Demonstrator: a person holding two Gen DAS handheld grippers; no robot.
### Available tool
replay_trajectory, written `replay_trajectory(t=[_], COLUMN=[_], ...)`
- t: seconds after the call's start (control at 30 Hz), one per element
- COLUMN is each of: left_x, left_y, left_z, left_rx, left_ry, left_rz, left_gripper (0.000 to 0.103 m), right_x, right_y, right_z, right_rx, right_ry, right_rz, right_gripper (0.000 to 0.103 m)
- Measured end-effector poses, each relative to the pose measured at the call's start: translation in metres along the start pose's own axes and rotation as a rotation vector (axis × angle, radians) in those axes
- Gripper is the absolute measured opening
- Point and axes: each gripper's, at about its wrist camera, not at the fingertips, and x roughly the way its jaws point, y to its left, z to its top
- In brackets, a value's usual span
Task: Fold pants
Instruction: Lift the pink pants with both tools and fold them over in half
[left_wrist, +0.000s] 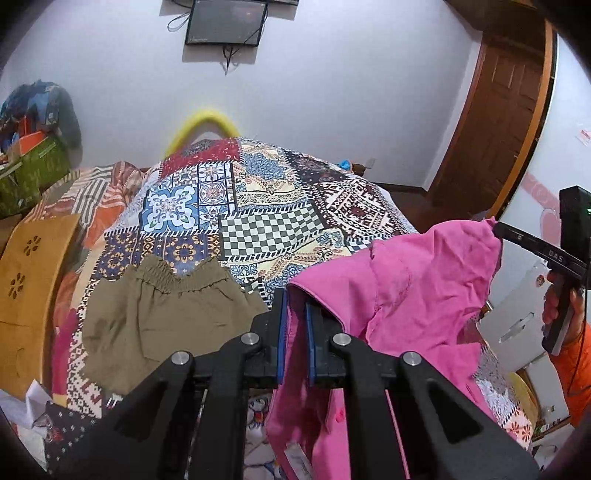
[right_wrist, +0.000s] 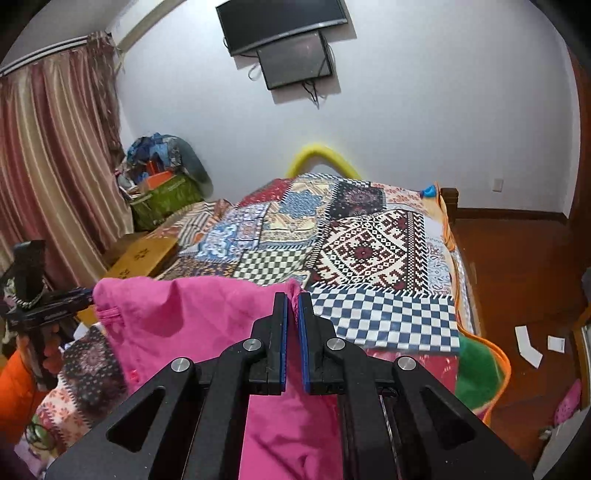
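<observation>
Pink pants (left_wrist: 417, 280) hang stretched in the air between my two grippers, above the bed. My left gripper (left_wrist: 294, 301) is shut on one edge of the pink cloth, which runs down between its blue pads. My right gripper (right_wrist: 293, 297) is shut on the other edge of the pink pants (right_wrist: 192, 317). In the left wrist view the right gripper (left_wrist: 495, 227) shows at the right, pinching the far corner, held by a hand in an orange sleeve. In the right wrist view the left gripper (right_wrist: 88, 295) shows at the left. Olive shorts (left_wrist: 159, 317) lie flat on the bed.
A patchwork bedspread (right_wrist: 369, 243) covers the bed. A wooden board (left_wrist: 33, 273) and a green box (left_wrist: 33, 170) with piled things stand at the bed's left. A brown door (left_wrist: 495, 122) is to the right. White papers (right_wrist: 528, 345) lie on the wooden floor.
</observation>
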Motion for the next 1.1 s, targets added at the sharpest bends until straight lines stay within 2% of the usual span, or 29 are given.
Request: replay_trajectory(t=[0.3,0.7,0.87,1.1], left_x=[-0.050,-0.104,-0.120,-0.126], left_y=[-0.020,-0.031,-0.034,-0.043], left_z=[-0.030,-0.100,-0.132,-0.178], left_rx=[0.029,0.052,0.050,0.072], left_ry=[-0.004,0.031,0.044,0.082], left_rz=[-0.033,-0.037,-0.037,-0.032], left_gripper=[0.008,0.006,0.006,0.006], right_x=[-0.057,-0.108,-0.119,-0.111], right_y=[0.028,0.059,0.063,0.064], right_z=[-0.032,-0.089,-0.122,-0.175], right_rx=[0.004,0.033,0.075,0.125], right_ry=[-0.010,0.022,0.069,0.190], right_rz=[0.022,0.042,0.043,0.031], right_gripper=[0.005,0.005,0.005,0.005])
